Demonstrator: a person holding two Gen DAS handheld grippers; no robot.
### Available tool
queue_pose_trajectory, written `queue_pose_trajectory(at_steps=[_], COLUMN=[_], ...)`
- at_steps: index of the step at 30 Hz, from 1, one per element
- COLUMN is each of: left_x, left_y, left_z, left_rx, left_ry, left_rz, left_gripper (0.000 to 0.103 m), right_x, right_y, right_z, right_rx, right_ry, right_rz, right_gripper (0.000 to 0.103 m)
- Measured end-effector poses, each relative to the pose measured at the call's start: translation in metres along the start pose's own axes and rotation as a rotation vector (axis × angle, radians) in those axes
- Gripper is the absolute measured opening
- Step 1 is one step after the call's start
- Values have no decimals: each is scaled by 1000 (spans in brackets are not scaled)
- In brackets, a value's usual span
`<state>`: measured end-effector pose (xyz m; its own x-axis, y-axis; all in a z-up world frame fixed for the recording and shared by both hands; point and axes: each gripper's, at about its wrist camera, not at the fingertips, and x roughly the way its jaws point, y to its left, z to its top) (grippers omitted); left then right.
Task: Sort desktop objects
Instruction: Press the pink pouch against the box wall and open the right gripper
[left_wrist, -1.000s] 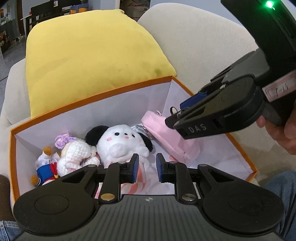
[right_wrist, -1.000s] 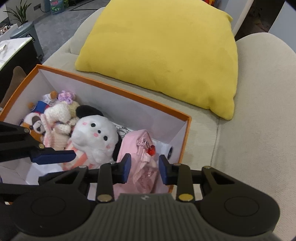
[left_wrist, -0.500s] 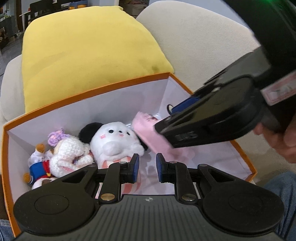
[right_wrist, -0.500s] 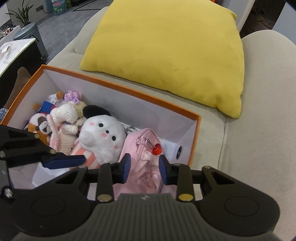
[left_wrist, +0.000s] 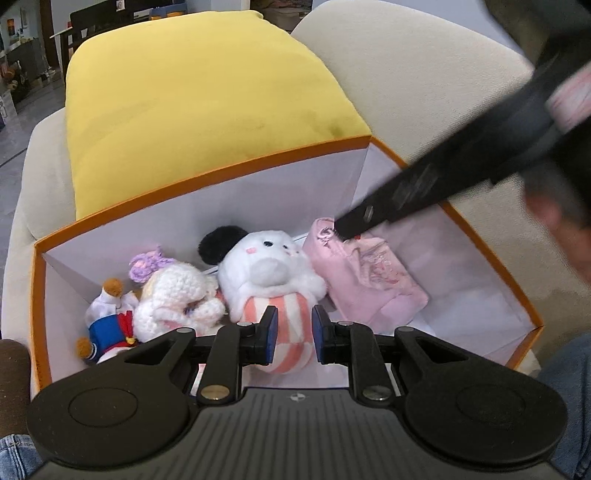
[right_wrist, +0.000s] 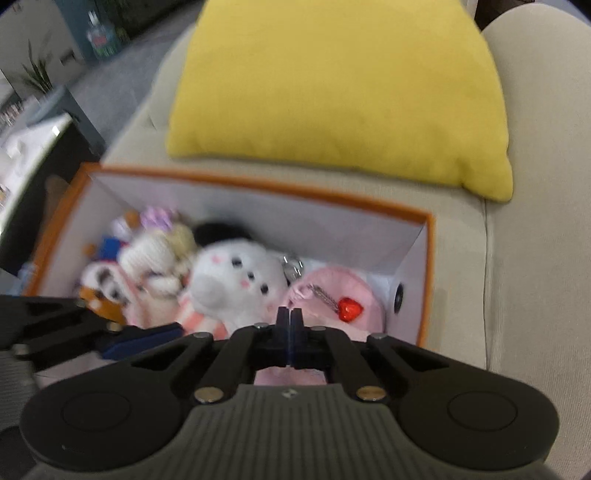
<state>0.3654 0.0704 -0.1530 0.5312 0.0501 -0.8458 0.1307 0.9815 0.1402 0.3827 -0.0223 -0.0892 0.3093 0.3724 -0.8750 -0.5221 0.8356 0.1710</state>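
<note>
At the bottom of the left wrist view, the left tongs (left_wrist: 291, 338) stand slightly apart, empty, over the striped white plush (left_wrist: 271, 284). The right tongs (right_wrist: 290, 325) are pressed together above the pink pouch (right_wrist: 332, 306) in the orange box (left_wrist: 207, 181). Beyond lies a yellow cushion (right_wrist: 340, 92) on the sofa (right_wrist: 535, 221).

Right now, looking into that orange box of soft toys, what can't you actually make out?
- Whether the right fingers, closed together, pinch the pink fabric pouch: right view blurred, left view smeared.
- Toys on the box's left: motion blur.
- White plush's striped body: the left fingers cover it.
</note>
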Motion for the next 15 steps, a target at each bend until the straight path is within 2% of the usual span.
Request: queue_pose_trajectory(at_steps=[2,5,9,11,12,13,14,15], left_x=[2,-1,1,12,18,23,26,24], left_y=[2,7,20,22,24,25,26,27], left_z=[-1,-1,5,9,9,9,13,11], left_rx=[2,-15,-68,-79,-91,-93,-80,-68], left_ry=[8,-5,17,43,50,61,63,54], left_rz=[2,8,-6,-19,-28,-39,-41,-36], left_gripper=[22,22,25,27,31,37,39,50], right_x=[-12,-10,4,14,19,23,27,29], right_y=[-4,0,9,11,12,12,12,12], right_z=[2,3,-3,-3,-4,-4,-4,-4], right_rx=[28,-9,-51,-57,-53,-50,-47,-48], right_ry=[-20,-1,42,75,92,106,108,108], right_rz=[67,41,-21,-33,-33,-37,-42,-49], right_gripper=[0,0,21,22,24,31,31,31])
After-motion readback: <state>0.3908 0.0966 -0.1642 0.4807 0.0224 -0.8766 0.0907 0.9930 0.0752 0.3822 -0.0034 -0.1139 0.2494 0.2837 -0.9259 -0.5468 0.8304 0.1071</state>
